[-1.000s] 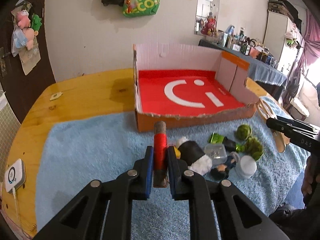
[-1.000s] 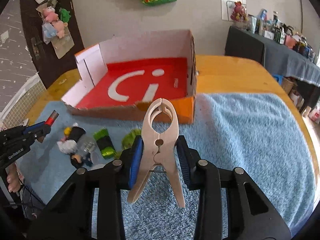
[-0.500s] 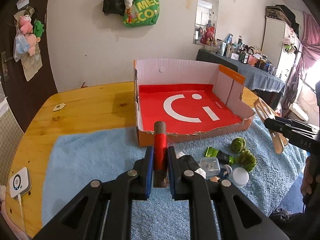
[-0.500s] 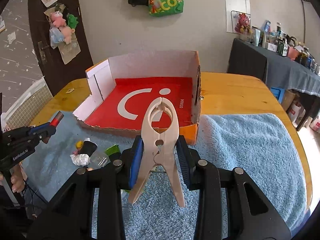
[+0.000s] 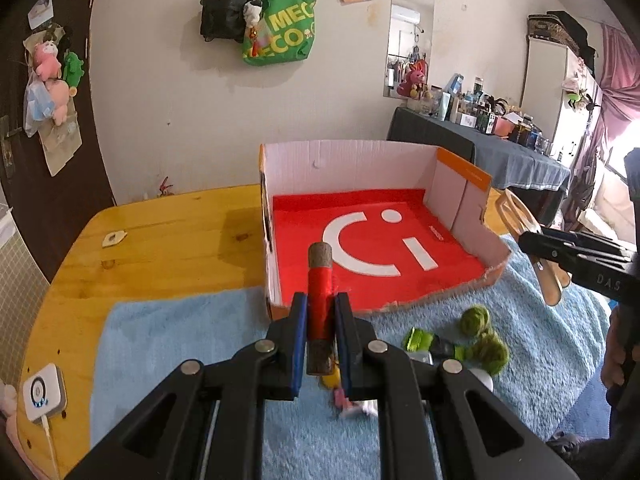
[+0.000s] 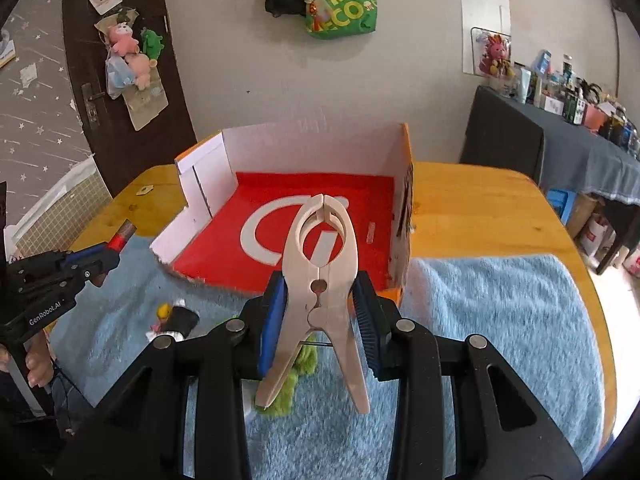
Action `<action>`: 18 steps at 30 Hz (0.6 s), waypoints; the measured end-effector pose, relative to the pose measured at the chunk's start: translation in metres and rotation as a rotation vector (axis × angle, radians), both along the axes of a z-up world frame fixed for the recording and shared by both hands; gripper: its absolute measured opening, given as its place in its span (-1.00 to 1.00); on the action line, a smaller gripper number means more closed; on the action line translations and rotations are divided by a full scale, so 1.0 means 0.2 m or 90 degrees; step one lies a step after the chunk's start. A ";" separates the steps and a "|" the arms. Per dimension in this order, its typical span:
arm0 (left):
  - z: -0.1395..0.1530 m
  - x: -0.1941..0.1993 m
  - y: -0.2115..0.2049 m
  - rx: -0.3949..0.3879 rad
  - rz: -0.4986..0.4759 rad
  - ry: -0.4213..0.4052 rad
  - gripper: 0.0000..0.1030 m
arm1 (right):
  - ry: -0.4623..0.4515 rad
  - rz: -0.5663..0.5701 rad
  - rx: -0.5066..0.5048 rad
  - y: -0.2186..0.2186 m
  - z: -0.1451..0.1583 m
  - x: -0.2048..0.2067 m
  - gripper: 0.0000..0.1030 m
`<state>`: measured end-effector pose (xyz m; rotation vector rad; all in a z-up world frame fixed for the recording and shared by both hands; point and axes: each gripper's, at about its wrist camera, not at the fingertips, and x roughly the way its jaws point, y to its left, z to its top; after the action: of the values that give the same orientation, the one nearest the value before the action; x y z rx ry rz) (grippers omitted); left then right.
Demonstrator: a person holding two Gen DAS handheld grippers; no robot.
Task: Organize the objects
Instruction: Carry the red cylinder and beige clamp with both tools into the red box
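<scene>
Wooden clip [image 6: 320, 280]: being held by the right claw [image 6: 319, 312], pads pressing on both flanks at the pivot, jaws of the clip pointing forward and closed, legs trailing back toward the camera. Handling as light and stiff, judging by the thin pale wood; the spring likely giving way if squeezed at the legs, so gripping at the pivot, as now, appearing the safer hold. Smooth finish possibly slipping against the blue pads under a sudden turn.

Red-wrapped stick [image 5: 319, 296]: being clamped by the left claw [image 5: 320, 340], fully closed on the red middle section, rough brown ends projecting ahead of and behind the pads. Appearing light and rigid; red wrap likely giving good friction.

Cardboard box [image 5: 460, 184]: lying ahead of both claws, open-topped, red floor bare, near edge torn. Thin walls probably bending under a knock.

Remaining items lying below and beside the claws on the blue towel [image 6: 500, 320] covering the worktop [image 5: 160, 248]: green fuzzy balls [image 5: 474, 320], soft and compressible, plus a small doll [image 6: 176, 320].

Readable writing: "GenRobot.AI" on the left claw body in the right wrist view; "DAS" on the right claw body in the left wrist view; "MEC" over "ECO" on the green bag [image 5: 280, 32] hanging on the wall ahead. Small print on the box floor staying illegible.
</scene>
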<state>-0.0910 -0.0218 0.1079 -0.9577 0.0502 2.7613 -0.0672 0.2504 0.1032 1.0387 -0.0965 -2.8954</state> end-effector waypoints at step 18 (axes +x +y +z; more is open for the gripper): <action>-0.17 -0.50 0.13 -0.060 -0.004 -0.091 -0.73 | -0.122 0.022 -0.001 0.09 -0.11 -0.53 -0.37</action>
<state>-0.1913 0.0036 0.0736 -1.1752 0.1609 2.6974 -0.1740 0.2675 0.0806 1.3014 -0.0903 -2.7577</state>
